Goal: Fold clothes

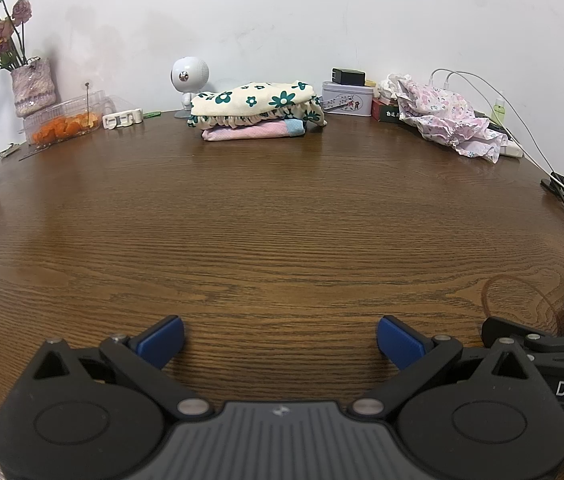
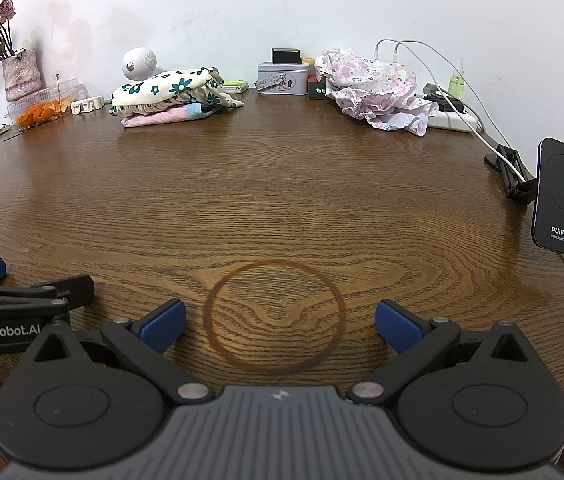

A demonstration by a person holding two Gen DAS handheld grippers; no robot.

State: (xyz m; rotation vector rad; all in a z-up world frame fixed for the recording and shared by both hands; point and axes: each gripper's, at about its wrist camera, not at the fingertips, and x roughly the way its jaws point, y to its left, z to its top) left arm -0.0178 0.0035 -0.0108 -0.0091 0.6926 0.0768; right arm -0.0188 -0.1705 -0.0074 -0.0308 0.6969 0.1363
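A folded stack lies at the back of the brown wooden table (image 1: 282, 208): a cream cloth with green flowers (image 1: 256, 106) on top of a pink cloth (image 1: 246, 132). The stack also shows in the right wrist view (image 2: 170, 92). A crumpled pink floral garment (image 1: 446, 118) lies unfolded at the back right, also in the right wrist view (image 2: 378, 88). My left gripper (image 1: 280, 342) is open and empty, low over the table's near part. My right gripper (image 2: 280, 326) is open and empty beside it, over a dark ring stain (image 2: 274, 316).
Along the back wall stand a vase of dried roses (image 1: 34, 86), a clear box of orange peel (image 1: 64, 122), a white round speaker (image 1: 190, 76), a tin (image 1: 346, 98) and cables. A wireless charger on a stand (image 2: 562, 196) is at the right edge.
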